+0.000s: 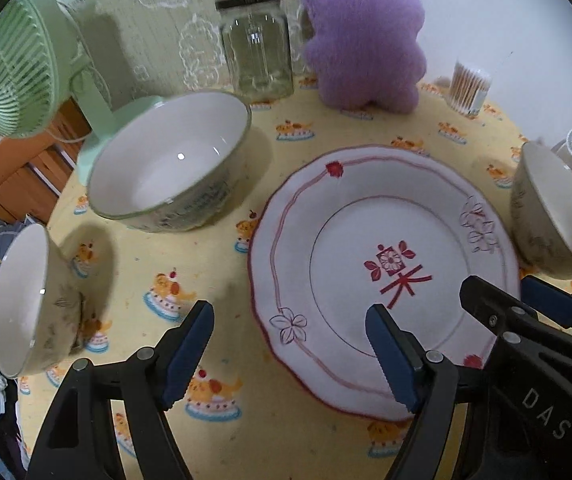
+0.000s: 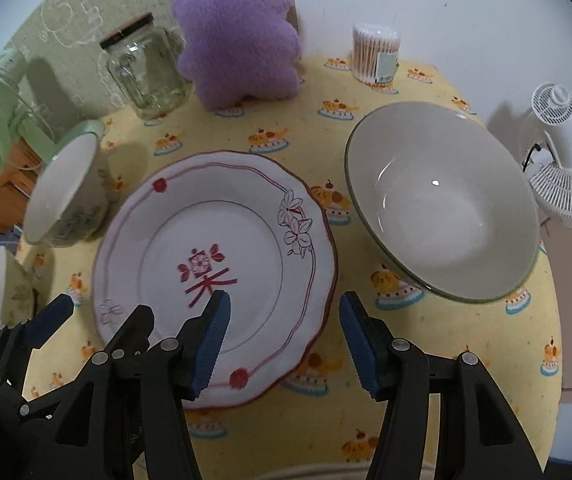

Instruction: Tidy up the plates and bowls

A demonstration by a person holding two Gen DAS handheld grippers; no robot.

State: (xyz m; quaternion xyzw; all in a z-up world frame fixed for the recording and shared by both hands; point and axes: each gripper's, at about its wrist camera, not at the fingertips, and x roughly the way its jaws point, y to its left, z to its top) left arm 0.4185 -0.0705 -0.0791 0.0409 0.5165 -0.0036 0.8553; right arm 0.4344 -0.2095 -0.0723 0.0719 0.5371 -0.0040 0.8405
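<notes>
A white plate with red trim lies mid-table; it also shows in the right wrist view. A large green-rimmed bowl stands left of it, a small bowl at the near left, and a wide bowl to the right, seen also at the left wrist view's right edge. My left gripper is open and empty above the plate's near-left rim. My right gripper is open and empty over the plate's near-right rim; it also shows in the left wrist view.
A yellow patterned cloth covers the table. At the back stand a glass jar, a purple plush toy and a cotton swab tub. A green fan stands at left, a white fan at right.
</notes>
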